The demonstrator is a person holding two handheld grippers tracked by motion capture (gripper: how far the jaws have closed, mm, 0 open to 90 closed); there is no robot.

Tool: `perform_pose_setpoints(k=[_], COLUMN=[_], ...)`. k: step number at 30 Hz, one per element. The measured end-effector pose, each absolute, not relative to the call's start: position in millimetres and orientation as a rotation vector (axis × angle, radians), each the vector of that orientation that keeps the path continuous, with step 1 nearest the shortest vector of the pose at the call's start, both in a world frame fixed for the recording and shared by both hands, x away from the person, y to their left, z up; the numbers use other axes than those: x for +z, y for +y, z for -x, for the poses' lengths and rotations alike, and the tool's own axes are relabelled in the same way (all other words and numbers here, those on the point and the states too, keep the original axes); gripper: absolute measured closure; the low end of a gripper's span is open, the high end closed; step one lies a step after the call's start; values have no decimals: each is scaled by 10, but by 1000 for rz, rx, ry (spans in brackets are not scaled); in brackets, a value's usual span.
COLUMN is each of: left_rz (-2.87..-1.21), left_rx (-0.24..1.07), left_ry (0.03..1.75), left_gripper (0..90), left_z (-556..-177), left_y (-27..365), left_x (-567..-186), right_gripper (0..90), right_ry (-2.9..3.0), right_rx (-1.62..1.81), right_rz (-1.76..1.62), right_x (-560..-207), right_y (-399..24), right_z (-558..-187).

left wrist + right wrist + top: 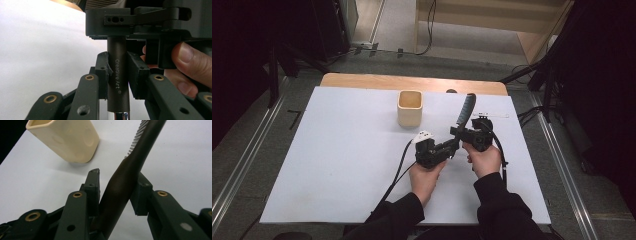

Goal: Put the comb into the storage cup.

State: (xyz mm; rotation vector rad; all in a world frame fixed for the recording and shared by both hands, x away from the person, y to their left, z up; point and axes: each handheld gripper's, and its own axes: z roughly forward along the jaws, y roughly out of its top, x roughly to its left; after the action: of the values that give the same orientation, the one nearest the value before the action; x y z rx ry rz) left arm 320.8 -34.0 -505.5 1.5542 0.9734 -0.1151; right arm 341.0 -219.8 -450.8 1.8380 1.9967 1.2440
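A: Where's the brush (466, 111)?

B: Just right of the cup (410, 107), near it but apart. It's off the table (337, 150), held between the two grippers, its dark grey bristle end pointing up and away from the person, slightly tilted.

A: And the cup?

B: A cream, square-mouthed cup, upright on the white sheet toward the far side. In the right gripper view the cup (67, 140) stands up and left of the brush.

A: What's the left gripper (451, 145) doing?

B: It sits nearer the person than the cup and to its right, held by the left hand (426, 177), jaws pointing right. In the left gripper view its jaws are narrow and clamped on the brush's brown handle (117, 75), pads pressed to both sides. The handle reads "Creative Art", with a bit of silver metal at the bottom edge.

A: And the right gripper (460, 131)?

B: Right of the cup, just beside the left gripper, in the right hand (484, 159). In its own view the jaws stand narrow around the brush (125, 185), which runs slanting up between them. The right pad seems to touch it; at the left pad I see a thin gap, so I cannot tell whether the grip is firm.

A: Anything else?

B: In the left gripper view, the right gripper's body (140, 22) sits just above the jaws, with fingers (192, 60) of the right hand on it.
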Motion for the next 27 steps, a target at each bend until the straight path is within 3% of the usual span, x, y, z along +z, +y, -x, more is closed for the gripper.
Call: perform_pose_setpoints(k=[21, 27], left_rz=[-1567, -1587], left_rx=[-158, -170], left_ry=[969, 971], left_gripper=[724, 680], left_z=[-3230, -3239], left_y=[-338, -311], left_x=[-5062, -5037], right_gripper=[688, 694], right_ry=[2015, 2020], right_rx=[1286, 1295], right_rz=[-1892, -1884], right_x=[-4477, -4460], right_y=[-2207, -2204], right_z=[-3416, -3408])
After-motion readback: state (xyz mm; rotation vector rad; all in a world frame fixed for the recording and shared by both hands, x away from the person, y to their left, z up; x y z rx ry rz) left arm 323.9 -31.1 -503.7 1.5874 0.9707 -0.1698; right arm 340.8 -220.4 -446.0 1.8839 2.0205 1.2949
